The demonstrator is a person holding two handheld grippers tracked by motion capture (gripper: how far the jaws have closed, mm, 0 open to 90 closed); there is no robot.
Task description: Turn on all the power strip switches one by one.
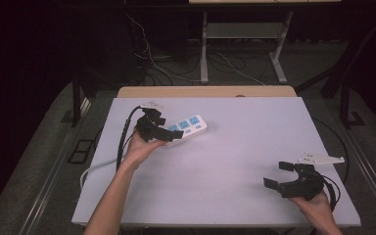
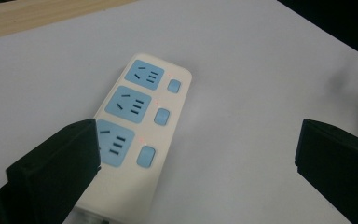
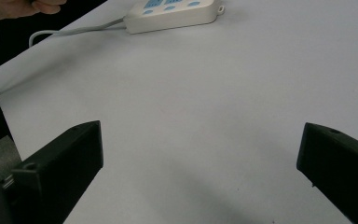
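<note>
From the high view, the power strip (image 1: 188,128) lies flat on the white table (image 1: 235,161), apparently already set down, beside the left gripper (image 1: 162,131). In the left gripper view, its jaws gape wide, gripping nothing. In the right gripper view, the right gripper (image 3: 200,175) also stands wide and empty, well away from the strip.

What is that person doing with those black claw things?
A person holds a gripper in each hand over a white table. The left gripper hovers open above a white power strip with three blue sockets, not gripping it. The right gripper waits open near the table's other side, with nothing between its jaws.
</note>
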